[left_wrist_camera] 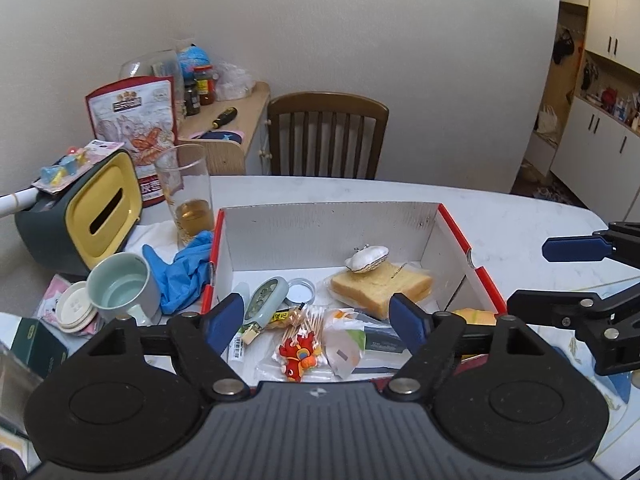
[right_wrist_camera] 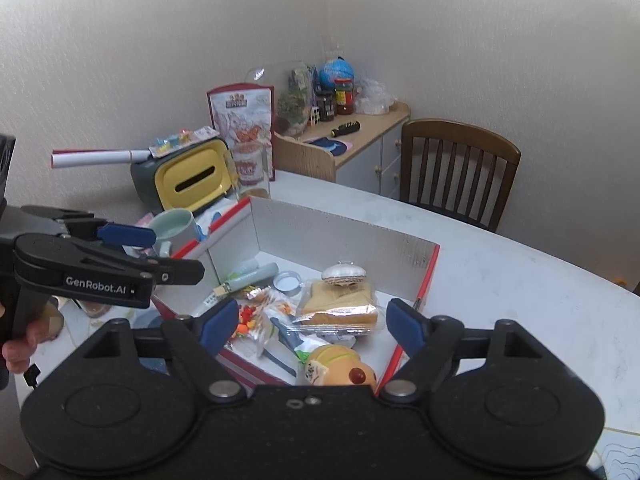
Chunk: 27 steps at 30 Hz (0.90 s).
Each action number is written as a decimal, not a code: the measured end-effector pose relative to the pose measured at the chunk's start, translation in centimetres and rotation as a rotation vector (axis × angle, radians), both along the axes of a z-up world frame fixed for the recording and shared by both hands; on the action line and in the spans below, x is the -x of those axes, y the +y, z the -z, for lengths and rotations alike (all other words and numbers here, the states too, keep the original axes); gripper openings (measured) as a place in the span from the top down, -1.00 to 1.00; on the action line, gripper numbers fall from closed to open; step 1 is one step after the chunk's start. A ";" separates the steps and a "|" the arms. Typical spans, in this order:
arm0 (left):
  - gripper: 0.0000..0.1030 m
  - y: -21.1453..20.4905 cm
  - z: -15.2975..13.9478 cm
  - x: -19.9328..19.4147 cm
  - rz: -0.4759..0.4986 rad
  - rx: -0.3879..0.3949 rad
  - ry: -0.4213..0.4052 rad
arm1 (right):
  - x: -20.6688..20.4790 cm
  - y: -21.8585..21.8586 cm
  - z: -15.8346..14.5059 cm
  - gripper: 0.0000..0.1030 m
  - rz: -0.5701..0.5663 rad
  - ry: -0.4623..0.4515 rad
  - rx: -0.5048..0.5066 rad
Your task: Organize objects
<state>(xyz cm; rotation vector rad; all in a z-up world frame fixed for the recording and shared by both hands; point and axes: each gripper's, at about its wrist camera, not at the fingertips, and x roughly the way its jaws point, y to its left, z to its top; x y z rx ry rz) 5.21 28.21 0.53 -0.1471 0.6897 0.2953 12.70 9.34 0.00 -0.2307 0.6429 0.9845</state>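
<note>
Cardboard, white inside with red edges, forms the open box (left_wrist_camera: 452, 220) standing on the pale table (left_wrist_camera: 520, 216) — everything else is placed from it. Inside the box, toward its far wall, a wrapped slice of bread (left_wrist_camera: 382, 286) lies flat with a small shell-shaped purse (left_wrist_camera: 368, 259) resting on top of it. Nearer the front of the box are a bundle of cotton swabs (left_wrist_camera: 308, 322), a red and orange toy figure (left_wrist_camera: 298, 354), a round metal lid (left_wrist_camera: 300, 290) and a pale green device (left_wrist_camera: 266, 298). A yellow plush toy (right_wrist_camera: 340, 368) lies in the box's near right corner.

Left of the box, a blue glove (left_wrist_camera: 182, 276) is draped against its outer wall, with a pale green mug (left_wrist_camera: 120, 286), a tall glass (left_wrist_camera: 188, 196) of amber liquid and a yellow-faced tissue holder (left_wrist_camera: 86, 212) beyond it.

Above the front of the box the left gripper (left_wrist_camera: 318, 320) hangs with its blue pads set wide apart and nothing between them. To the right of the box — seen from the left wrist — the right gripper (right_wrist_camera: 312, 320) is likewise spread wide and empty.
</note>
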 end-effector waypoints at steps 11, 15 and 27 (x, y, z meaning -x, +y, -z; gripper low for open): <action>-0.95 -1.2 -1.1 1.8 -0.030 0.011 -0.057 | 1.3 -1.6 -0.2 -0.74 0.005 -0.022 -0.024; -0.95 -1.7 -1.1 2.4 -0.035 0.027 -0.065 | 1.5 -2.0 -0.3 -0.75 0.003 -0.016 -0.033; -0.95 -3.5 -1.2 3.6 -0.046 0.009 -0.075 | 2.4 -3.0 -0.6 -0.76 0.015 -0.040 -0.038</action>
